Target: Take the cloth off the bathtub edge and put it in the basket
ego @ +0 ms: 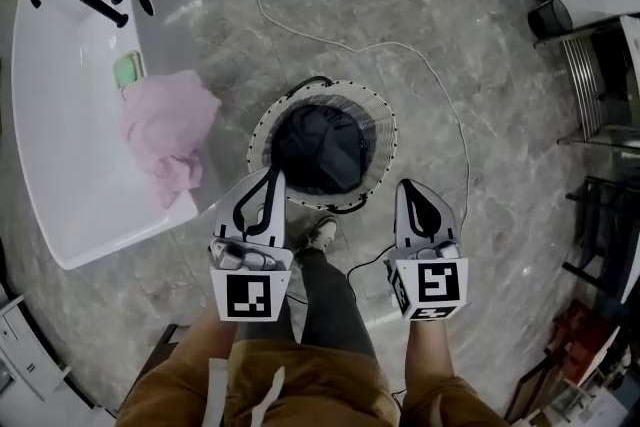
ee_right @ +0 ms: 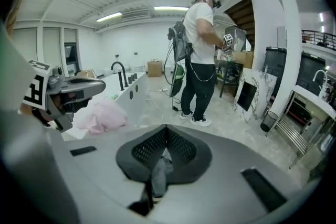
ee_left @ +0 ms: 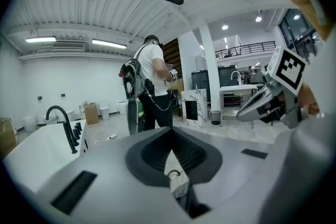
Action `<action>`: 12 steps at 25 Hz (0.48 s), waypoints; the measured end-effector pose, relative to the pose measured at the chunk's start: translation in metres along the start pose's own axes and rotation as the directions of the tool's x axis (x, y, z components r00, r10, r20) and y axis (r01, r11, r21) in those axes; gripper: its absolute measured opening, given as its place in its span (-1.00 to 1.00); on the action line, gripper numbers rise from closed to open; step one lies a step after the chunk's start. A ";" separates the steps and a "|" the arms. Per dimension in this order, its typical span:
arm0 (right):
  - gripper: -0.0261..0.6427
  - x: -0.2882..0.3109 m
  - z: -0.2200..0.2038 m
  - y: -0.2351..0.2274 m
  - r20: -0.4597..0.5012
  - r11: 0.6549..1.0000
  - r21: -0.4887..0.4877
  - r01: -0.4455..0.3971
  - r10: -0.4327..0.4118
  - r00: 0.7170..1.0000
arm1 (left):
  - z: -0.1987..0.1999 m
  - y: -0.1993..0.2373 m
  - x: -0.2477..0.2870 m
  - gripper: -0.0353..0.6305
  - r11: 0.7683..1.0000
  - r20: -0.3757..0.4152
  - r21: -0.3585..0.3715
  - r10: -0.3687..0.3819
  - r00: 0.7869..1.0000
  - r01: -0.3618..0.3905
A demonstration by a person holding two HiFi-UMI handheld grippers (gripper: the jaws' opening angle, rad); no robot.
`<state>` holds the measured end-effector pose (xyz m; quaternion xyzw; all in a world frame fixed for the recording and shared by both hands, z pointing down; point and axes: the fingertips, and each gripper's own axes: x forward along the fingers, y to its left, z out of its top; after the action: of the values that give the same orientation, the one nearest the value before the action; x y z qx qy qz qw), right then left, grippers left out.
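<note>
Beside the basket (ego: 256, 137), left gripper (ego: 270, 177); right gripper (ego: 408, 187); level, jaws together

I've got clear grey marble floor (ego: 222, 40) between the white bathtub (ego: 60, 115) and round wire basket (ego: 390, 130); only a white cable (ego: 330, 42) lies beyond.

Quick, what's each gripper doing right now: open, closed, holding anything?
Left gripper: closed, holding nothing.
Right gripper: closed, holding nothing.
</note>
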<state>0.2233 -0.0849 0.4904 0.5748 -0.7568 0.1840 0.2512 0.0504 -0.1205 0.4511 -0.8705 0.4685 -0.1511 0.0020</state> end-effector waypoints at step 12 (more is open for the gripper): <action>-0.91 -0.122 0.096 0.023 0.157 1.000 0.016 0.020 -0.022 0.987 | 0.128 -0.004 -0.060 -0.88 0.999 0.093 -0.031 -0.018 0.996 0.021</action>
<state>0.2106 -0.0381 0.3404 0.5973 -0.7668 0.1408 0.1884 0.0569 -0.0871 0.3138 -0.8809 0.4619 -0.1031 0.0083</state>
